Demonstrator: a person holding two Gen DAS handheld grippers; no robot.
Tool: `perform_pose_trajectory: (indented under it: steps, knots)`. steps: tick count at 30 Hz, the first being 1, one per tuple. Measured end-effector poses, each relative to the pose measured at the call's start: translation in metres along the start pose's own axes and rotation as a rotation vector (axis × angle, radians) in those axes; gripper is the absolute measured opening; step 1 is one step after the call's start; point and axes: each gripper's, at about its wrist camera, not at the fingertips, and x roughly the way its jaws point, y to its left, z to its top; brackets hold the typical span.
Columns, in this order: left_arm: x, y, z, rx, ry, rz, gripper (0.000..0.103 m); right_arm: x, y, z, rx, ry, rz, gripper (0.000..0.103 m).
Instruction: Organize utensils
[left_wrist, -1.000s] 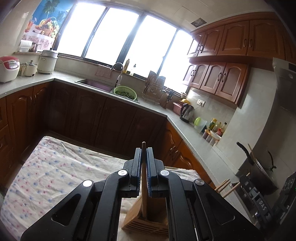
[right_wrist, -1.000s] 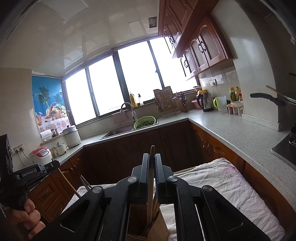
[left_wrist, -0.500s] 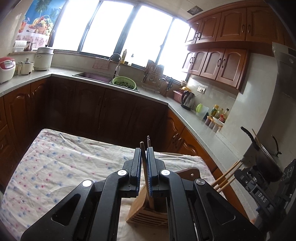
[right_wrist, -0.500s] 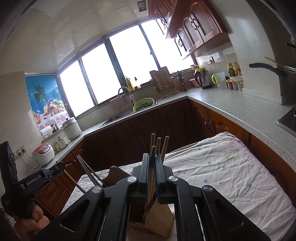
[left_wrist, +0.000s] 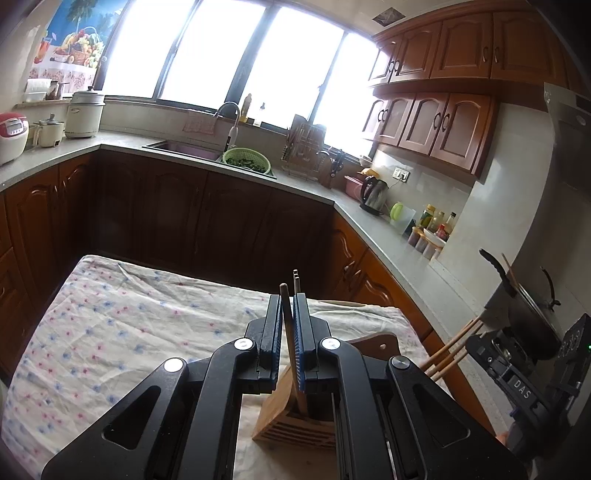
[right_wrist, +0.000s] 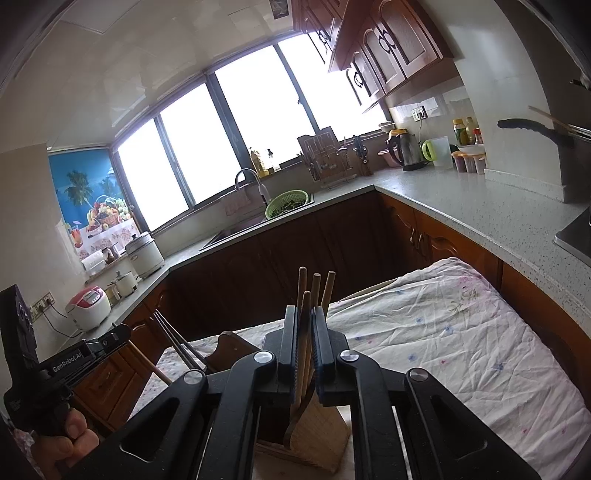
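A slatted wooden utensil holder (left_wrist: 295, 421) (right_wrist: 317, 439) stands on the cloth-covered table, right under both grippers. My left gripper (left_wrist: 288, 325) is shut on thin dark chopsticks (left_wrist: 286, 314) whose lower ends reach into the holder. My right gripper (right_wrist: 304, 334) is shut on a wooden utensil handle (right_wrist: 306, 325) that stands in the holder among other wooden handles (right_wrist: 316, 288). The right gripper also shows at the right edge of the left wrist view (left_wrist: 476, 339), and the left one at the left edge of the right wrist view (right_wrist: 122, 332).
The table wears a floral cloth (left_wrist: 110, 332) (right_wrist: 443, 332). A wooden board (left_wrist: 384, 343) lies behind the holder. Countertops with a sink, green colander (left_wrist: 245, 160), kettle (left_wrist: 373, 192), jars and a pot (left_wrist: 532, 317) ring the room.
Both grippers have come down toward the holder, lowering the chopsticks and the wooden utensil into it. The table fills more of each view.
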Motion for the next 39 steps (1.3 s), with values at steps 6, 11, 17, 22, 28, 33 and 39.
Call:
perform_pose_trajectory:
  steps: [6,11,17,22,28,33,39]
  knots:
    - [0.001,0.004,-0.001,-0.009,0.004,0.013,0.015,0.003,-0.008,-0.003,0.032,0.026,-0.002,0.019]
    - [0.000,0.009,-0.004,-0.032,0.004,0.033,0.047,0.001,-0.008,-0.003,0.039,0.025,-0.005,0.051]
    - [-0.009,0.015,-0.010,-0.052,-0.007,0.070,0.085,-0.002,-0.007,-0.004,0.040,0.024,0.019,0.086]
    - [-0.015,0.020,-0.014,-0.054,0.006,0.097,0.098,-0.006,-0.004,-0.007,0.035,0.027,0.044,0.095]
    - [-0.023,0.027,-0.022,-0.055,0.021,0.098,0.099,-0.015,-0.001,-0.008,0.035,0.019,0.055,0.096]
    - [-0.035,0.027,-0.029,-0.050,0.030,0.103,0.099,-0.024,0.002,-0.009,0.033,0.019,0.062,0.096]
    - [-0.062,0.020,-0.039,-0.019,0.024,0.117,0.099,-0.041,0.006,-0.012,0.029,0.018,0.078,0.096]
